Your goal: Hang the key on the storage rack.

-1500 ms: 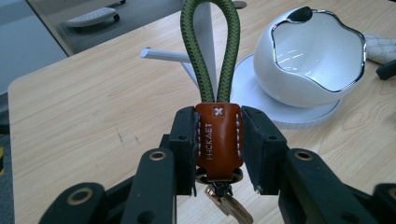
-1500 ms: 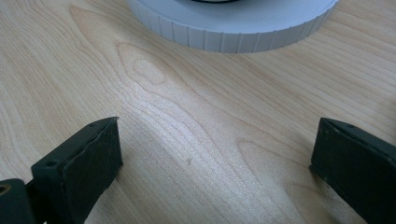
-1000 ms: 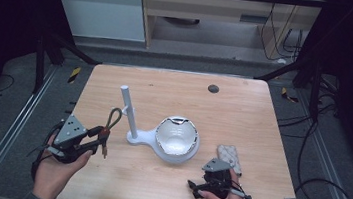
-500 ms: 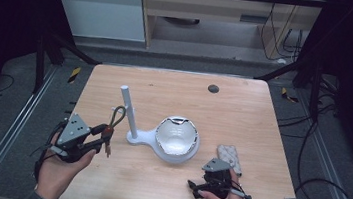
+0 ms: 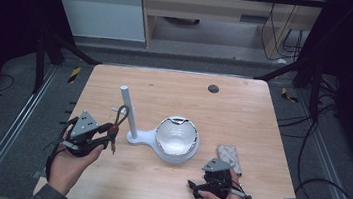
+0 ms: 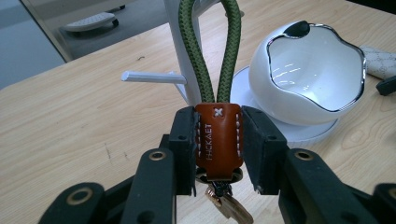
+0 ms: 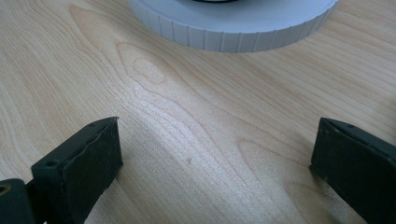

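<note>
Green cord [image 6: 211, 51] (brown tab [image 6: 218, 140]), white bowl [image 6: 313, 70].

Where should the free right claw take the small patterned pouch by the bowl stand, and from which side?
Across its short width, coming from above. The pouch lies flat on the table as a narrow oblong, so its long edges are the ones the open right claw could likely span. Its near end sits close to that claw, and the white bowl stand lies to its left, so a top approach looks clearest.

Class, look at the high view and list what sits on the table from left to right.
Left gripper shut on the key strap → white post of the stand → white bowl → right gripper → patterned pouch.
</note>
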`<state>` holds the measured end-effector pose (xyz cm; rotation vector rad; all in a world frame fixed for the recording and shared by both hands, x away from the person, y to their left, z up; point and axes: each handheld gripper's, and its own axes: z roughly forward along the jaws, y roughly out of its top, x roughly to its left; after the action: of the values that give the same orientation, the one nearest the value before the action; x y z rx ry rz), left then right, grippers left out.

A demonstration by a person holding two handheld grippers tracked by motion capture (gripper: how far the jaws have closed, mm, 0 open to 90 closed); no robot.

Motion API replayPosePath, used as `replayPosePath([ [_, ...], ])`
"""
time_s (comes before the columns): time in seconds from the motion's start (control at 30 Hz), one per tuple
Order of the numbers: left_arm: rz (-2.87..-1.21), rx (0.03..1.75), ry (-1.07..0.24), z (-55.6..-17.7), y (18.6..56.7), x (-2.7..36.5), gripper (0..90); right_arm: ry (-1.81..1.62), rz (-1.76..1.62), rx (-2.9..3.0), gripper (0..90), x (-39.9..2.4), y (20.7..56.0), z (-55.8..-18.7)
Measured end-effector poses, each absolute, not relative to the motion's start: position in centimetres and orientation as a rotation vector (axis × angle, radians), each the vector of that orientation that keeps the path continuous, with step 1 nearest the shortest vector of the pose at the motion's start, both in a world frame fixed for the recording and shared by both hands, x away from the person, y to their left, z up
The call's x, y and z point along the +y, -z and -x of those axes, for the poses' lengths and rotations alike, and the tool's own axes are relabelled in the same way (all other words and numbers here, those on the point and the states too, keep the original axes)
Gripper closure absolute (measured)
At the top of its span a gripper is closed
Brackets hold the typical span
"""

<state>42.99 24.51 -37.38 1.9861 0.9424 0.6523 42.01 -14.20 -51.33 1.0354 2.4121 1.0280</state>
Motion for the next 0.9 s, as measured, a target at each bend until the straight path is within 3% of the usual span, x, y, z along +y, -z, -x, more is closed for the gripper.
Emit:
replayPosePath([
  [0.9,-1.978,0.986,-0.627,-45.4,39.2,23.2,65.6,-1.028,-1.036,2.417,1.8,-14.3,51.3,-42.0],
])
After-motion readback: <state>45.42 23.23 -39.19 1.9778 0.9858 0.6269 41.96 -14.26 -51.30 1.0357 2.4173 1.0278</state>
